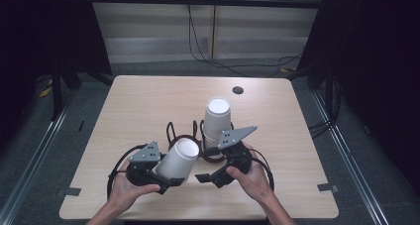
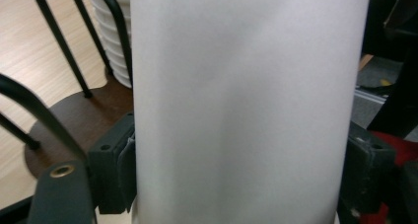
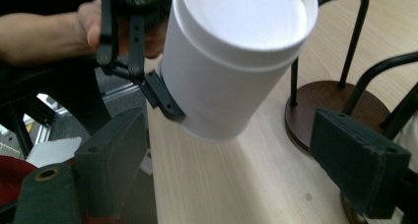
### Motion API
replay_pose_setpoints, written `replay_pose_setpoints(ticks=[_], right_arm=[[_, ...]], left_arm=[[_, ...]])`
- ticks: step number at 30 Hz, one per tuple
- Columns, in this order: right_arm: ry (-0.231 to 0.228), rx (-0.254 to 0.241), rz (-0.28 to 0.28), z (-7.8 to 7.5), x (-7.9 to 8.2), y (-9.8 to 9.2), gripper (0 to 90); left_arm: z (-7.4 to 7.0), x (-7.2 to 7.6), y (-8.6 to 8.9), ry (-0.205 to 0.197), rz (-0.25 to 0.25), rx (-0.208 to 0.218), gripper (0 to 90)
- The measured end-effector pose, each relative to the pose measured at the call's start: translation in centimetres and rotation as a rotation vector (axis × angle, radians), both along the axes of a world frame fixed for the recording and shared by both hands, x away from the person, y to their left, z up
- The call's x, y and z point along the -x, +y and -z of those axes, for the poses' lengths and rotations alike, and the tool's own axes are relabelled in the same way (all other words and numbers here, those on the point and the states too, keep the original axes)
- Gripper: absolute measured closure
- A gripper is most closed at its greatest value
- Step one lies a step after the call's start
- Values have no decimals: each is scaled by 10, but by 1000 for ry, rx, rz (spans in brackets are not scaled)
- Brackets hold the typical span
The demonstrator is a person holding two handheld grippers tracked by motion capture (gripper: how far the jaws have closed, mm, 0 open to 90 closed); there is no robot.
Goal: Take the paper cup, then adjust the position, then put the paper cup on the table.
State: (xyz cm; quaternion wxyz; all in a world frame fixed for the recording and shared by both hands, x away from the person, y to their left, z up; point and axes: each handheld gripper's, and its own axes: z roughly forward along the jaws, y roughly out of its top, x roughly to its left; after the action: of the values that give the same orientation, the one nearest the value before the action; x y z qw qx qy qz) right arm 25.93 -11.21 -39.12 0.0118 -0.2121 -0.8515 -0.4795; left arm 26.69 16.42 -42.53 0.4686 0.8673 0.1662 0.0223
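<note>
A white foam cup [image 1: 177, 159] hangs tilted over the table's front edge, its wide rimmed end up and toward the rack. My left gripper [image 1: 166, 178] is shut on its lower part; in the left gripper view the cup [image 2: 246, 100] sits pinched between both jaws. My right gripper [image 1: 210, 176] stands open just right of the cup, nothing between its pads [image 3: 116, 160]. In the right gripper view the cup [image 3: 236, 61] is ahead of those jaws, apart from them. A stack of white cups [image 1: 218, 117] stands in a black wire rack [image 1: 173, 131] with a brown round base [image 3: 335, 110].
The light wood table [image 1: 138, 101] has a dark round hole [image 1: 237, 90] near its far edge. Cables trail on the floor beyond it. Dark curtains and metal rails flank both sides. The person's hands rest at the front edge.
</note>
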Motion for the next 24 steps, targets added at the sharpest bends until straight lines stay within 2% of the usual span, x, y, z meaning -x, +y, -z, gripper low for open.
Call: replay_pose_setpoints(ticks=[2,3,4,5,6,7,8,9,11,13,18,21,24], right_arm=[[1,10,-1,1,0,0,146],[2,28,-1,2,-1,0,146],[2,28,-1,2,-1,0,146],[8,46,-5,3,-1,1,146],[8,46,-5,3,-1,1,146],[23,74,-20,5,-2,2,147],[23,74,-20,5,-2,2,147],[68,79,-49,7,-3,3,160],[60,108,-40,9,-2,4,160],[69,111,-54,10,-3,5,160],[73,146,-79,12,-2,7,160],[103,180,-117,15,-2,10,172],[89,210,-117,16,-2,12,170]], left_arm=[[0,0,0,11,6,-24,199],[0,-1,-1,20,28,-52,199],[0,-1,-1,20,28,-52,199],[0,-1,-2,17,18,-81,199],[0,-1,-2,17,18,-81,203],[1,-1,-3,13,-9,-97,206],[1,-2,-3,21,-21,-107,206],[3,-2,-4,18,-19,-126,208],[3,-1,-5,19,1,-137,207],[3,0,-6,22,4,-138,207],[3,2,-13,45,48,-210,207],[7,7,-20,38,70,-260,207],[7,8,-23,34,75,-281,208]])
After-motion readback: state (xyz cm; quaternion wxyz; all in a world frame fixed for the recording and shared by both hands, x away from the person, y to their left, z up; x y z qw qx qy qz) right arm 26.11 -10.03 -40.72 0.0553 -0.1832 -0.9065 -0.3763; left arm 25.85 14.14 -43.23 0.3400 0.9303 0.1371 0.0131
